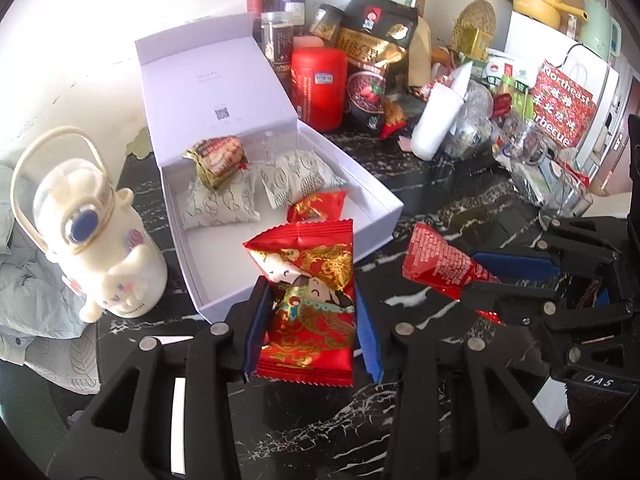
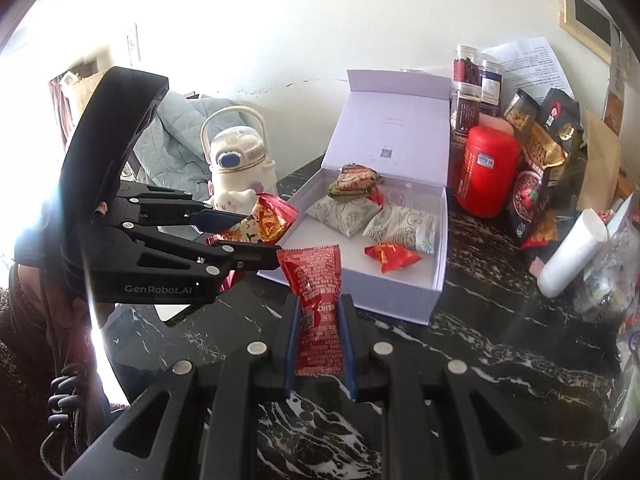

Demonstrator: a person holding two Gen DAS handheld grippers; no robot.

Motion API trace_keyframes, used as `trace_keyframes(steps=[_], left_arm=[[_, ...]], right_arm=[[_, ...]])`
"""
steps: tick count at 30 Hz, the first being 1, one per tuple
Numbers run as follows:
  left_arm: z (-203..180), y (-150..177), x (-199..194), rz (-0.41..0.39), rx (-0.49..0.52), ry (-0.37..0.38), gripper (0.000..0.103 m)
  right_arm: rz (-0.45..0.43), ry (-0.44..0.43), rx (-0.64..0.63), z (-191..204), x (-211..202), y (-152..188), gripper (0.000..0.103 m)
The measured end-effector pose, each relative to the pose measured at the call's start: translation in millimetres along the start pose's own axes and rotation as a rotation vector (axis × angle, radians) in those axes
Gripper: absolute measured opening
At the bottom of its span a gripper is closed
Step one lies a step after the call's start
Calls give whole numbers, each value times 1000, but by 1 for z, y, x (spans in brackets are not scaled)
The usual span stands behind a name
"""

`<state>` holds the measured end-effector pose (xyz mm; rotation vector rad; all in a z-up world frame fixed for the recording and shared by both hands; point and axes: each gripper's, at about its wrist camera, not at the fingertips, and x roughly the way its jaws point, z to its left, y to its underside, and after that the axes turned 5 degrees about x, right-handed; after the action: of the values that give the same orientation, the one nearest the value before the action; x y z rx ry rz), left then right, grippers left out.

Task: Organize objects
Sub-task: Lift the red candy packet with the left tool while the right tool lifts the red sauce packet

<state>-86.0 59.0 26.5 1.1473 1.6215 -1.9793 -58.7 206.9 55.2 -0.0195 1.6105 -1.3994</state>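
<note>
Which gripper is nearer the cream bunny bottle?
Left. The left gripper is just in front of the cream bunny bottle; the right gripper is farther away, by the white box.

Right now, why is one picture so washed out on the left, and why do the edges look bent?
Right wrist view: strong backlight whitens the upper left and flares across the left tool. Left wrist view: more even, with the wall bleached above the white bottle. Both: fisheye lenses curve the open box and darken the corners.

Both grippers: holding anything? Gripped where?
Left gripper clamps a red-and-gold snack packet across its lower half. Right gripper pinches a plain red packet mid-body.
</note>
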Motion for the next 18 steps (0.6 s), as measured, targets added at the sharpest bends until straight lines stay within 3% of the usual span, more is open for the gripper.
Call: trace_keyframes(steps=[18], left_arm=[[32, -39, -13, -62, -10, -69, 38]], right_arm=[[-55, -27, -74, -4, 18, -59, 18]])
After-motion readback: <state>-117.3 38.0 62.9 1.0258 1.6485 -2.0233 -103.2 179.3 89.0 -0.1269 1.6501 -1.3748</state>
